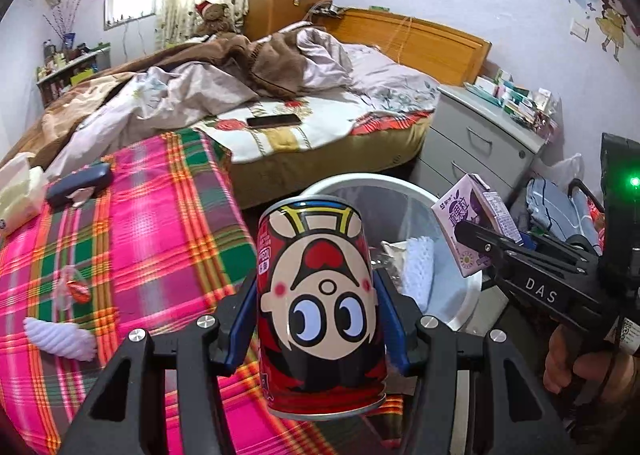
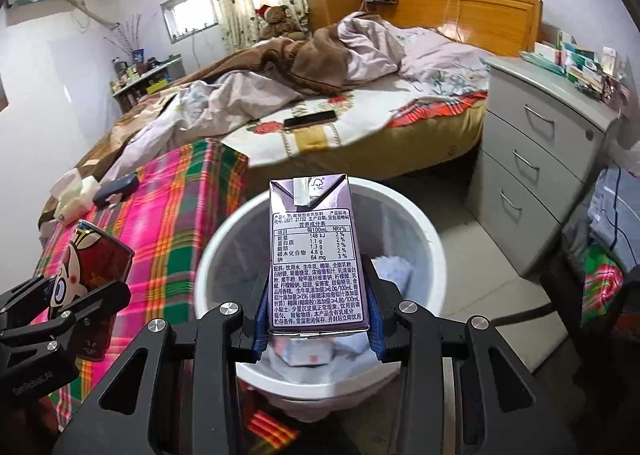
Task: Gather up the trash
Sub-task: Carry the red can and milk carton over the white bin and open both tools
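My left gripper (image 1: 316,319) is shut on a red drink can (image 1: 320,307) with an upside-down cartoon face, held over the plaid-covered bed edge beside the white trash bin (image 1: 468,295). In the right wrist view that can (image 2: 96,275) and the left gripper (image 2: 76,295) show at the lower left. My right gripper (image 2: 318,305) is shut on a purple drink carton (image 2: 316,255), held above the open bin (image 2: 436,251), which holds paper and wrappers. From the left wrist view the carton (image 1: 476,223) hangs over the bin's right rim in the right gripper (image 1: 480,243).
A pink plaid cloth (image 1: 132,239) carries a white foam net (image 1: 60,339), a wrapper (image 1: 72,287), a dark case (image 1: 78,183) and tissues (image 1: 16,191). A phone (image 1: 274,120) lies on the unmade bed. A grey drawer unit (image 2: 536,163) stands right of the bin.
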A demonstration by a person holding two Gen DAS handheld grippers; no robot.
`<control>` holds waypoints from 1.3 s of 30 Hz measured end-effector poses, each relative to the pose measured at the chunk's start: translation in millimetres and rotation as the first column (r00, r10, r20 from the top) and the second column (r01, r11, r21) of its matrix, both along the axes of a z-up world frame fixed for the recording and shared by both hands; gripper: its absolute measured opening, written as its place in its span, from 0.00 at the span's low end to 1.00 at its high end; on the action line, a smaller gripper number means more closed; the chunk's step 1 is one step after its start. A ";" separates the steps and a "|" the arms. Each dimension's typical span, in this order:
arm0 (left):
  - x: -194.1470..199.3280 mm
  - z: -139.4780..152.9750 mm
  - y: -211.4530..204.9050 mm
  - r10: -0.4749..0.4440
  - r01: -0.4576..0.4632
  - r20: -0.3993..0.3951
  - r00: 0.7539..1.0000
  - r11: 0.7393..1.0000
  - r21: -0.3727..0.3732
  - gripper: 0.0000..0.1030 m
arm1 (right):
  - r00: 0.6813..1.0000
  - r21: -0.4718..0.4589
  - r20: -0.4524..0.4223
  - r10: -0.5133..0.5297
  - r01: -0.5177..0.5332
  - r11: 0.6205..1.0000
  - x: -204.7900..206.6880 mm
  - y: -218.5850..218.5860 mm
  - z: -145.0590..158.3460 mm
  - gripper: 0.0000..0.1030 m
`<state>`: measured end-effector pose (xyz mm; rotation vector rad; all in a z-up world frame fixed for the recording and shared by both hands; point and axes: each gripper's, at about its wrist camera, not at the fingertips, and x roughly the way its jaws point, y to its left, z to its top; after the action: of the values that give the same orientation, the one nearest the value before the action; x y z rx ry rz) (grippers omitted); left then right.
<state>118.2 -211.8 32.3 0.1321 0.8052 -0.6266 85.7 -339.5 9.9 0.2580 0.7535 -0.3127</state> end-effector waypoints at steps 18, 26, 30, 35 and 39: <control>13.0 -24.4 -48.7 -0.045 0.047 -0.053 0.998 0.998 0.034 0.55 | 0.993 -0.024 -0.112 -0.046 0.044 0.999 11.5 -34.3 -28.1 0.39; 15.4 -22.3 -43.3 -0.033 0.034 -0.055 0.998 0.999 0.012 0.66 | 0.997 -0.033 -0.070 -0.041 0.039 0.999 6.4 -32.0 -20.5 0.61; 13.2 -19.1 -37.8 -0.024 0.025 -0.049 0.999 1.000 0.010 0.67 | 0.997 -0.036 -0.059 -0.054 0.052 0.998 2.4 -31.4 -15.6 0.61; 8.6 -13.1 -27.6 -0.017 0.017 -0.035 0.999 1.000 0.002 0.68 | 0.997 -0.033 -0.058 -0.044 0.042 0.999 3.2 -26.1 -14.2 0.61; 6.3 -9.9 -15.6 0.006 -0.006 -0.031 1.000 1.000 -0.008 0.69 | 0.998 -0.032 -0.053 -0.035 0.033 0.999 3.7 -18.9 -13.2 0.61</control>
<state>124.5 -227.4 22.3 0.1129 0.8327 -0.6275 89.4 -358.4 -3.3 0.2338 0.7967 -0.3648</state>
